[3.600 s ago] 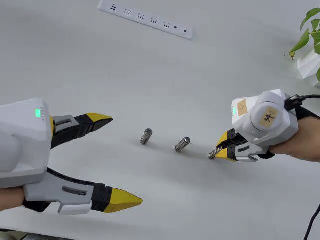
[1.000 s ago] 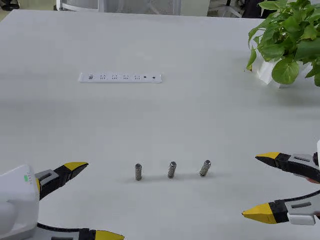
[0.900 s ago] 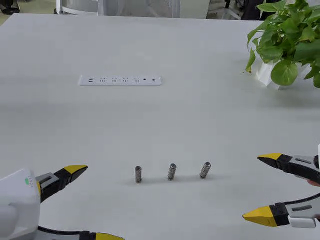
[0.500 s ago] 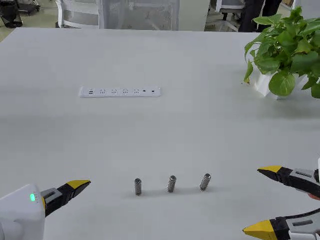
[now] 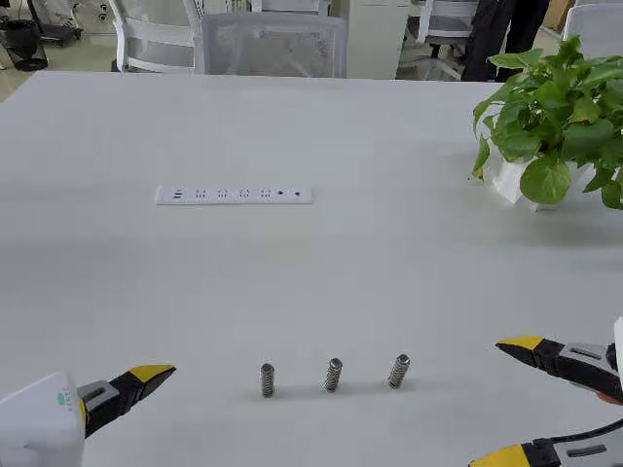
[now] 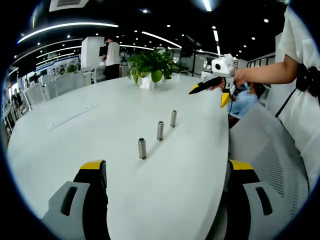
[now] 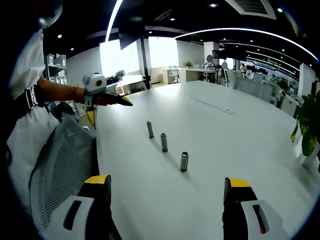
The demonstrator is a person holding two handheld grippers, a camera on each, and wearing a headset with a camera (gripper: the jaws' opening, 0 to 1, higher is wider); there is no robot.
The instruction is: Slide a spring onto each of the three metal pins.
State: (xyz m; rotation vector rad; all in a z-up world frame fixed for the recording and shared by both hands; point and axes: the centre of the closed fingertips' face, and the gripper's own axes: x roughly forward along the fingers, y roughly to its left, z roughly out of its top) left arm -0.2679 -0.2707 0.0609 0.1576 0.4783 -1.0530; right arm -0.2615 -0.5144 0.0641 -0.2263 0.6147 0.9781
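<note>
Three short metal pins, each with a spring around it, stand upright in a row on the white table (image 5: pixel 389 272): the left one (image 5: pixel 267 379), the middle one (image 5: pixel 333 375), the right one (image 5: pixel 398 371). My left gripper (image 6: pixel 167 167) is open and holds nothing; one yellow-tipped finger (image 5: pixel 141 377) shows at the bottom left, well left of the row. Well right of the row, my right gripper (image 5: pixel 503 400) is open and holds nothing. The row lies ahead of both grippers: springs (image 6: pixel 160 130) in the left gripper view, springs (image 7: pixel 163 142) in the right gripper view.
A white power strip (image 5: pixel 234 196) lies further back on the table. A leafy plant (image 5: pixel 555 117) in a white pot (image 5: pixel 508 180) stands at the far right. Chairs (image 5: pixel 273 44) stand beyond the far edge. A mesh chair (image 7: pixel 55 165) is beside the person.
3.6 s ago my right gripper was shut on the rightmost spring; it has let go and drawn back, open. The head camera has tilted up; the three springs have stayed in their row.
</note>
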